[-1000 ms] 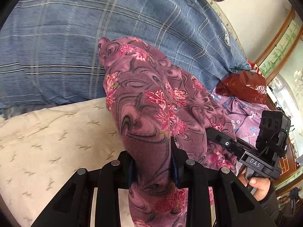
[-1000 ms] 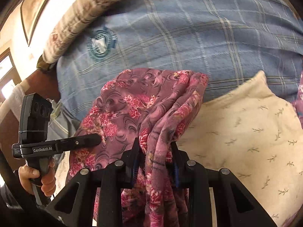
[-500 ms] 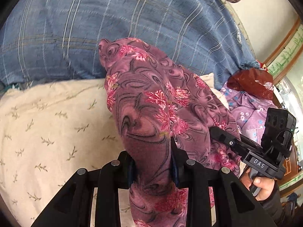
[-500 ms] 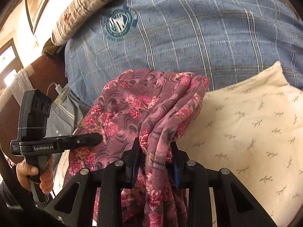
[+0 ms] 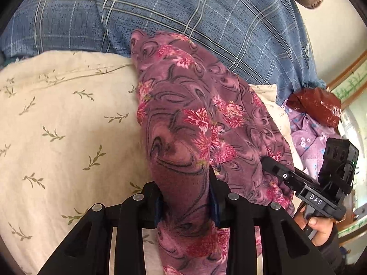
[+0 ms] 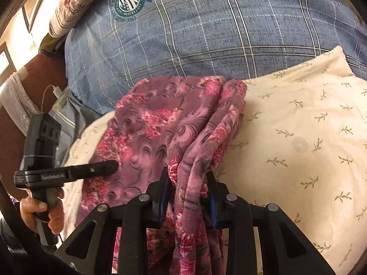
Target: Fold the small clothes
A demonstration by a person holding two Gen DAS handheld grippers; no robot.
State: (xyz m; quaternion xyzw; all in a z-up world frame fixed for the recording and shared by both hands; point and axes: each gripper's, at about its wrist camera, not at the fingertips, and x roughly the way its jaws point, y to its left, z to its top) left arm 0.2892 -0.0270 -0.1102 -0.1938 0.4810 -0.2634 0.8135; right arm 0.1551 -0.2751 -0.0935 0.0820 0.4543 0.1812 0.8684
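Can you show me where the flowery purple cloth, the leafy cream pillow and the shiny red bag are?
flowery purple cloth point(image 5: 183, 119), left wrist view, middle fold.
leafy cream pillow point(image 6: 298, 142), right wrist view, top face.
shiny red bag point(image 5: 314, 105), left wrist view, crinkled middle.

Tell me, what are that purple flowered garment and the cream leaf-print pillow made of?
The purple flowered garment looks like thin, soft matte woven cloth, perhaps cotton or rayon: it bunches into limp folds. The cream leaf-print pillow seems to have a matte cotton-like cover, finely creased, over soft filling.

black gripper frames with silver screws, blue pads, white "das" lettering, dark sleeve
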